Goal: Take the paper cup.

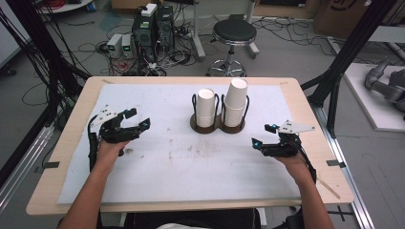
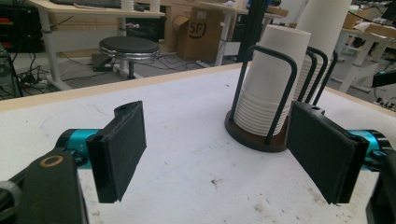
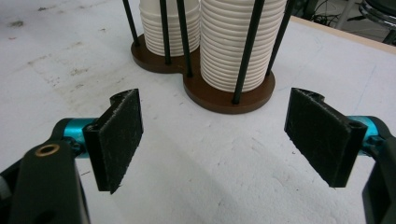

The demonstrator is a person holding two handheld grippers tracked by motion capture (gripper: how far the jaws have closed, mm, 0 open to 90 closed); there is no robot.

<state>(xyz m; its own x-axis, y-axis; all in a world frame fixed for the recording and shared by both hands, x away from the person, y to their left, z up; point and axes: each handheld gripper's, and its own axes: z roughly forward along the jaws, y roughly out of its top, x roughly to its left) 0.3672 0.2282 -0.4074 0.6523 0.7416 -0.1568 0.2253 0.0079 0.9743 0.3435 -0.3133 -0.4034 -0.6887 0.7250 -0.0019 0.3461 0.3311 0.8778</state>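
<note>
Nothing is picked up yet — the left gripper (image 1: 133, 119) and right gripper (image 1: 264, 135) rest low on the white surface (image 1: 167, 157), jaws spread wide and empty. The two cup stacks (image 1: 221, 106) stand in their wire holder (image 1: 218, 125), mid-surface between them. Next, I'd guess, one gripper reaches in and closes gently on a top cup.

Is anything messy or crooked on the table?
Yes, a little. The right cup stack leans sideways in the holder, while the left cup stack stands straight. The white mat has dirty smudges.
</note>
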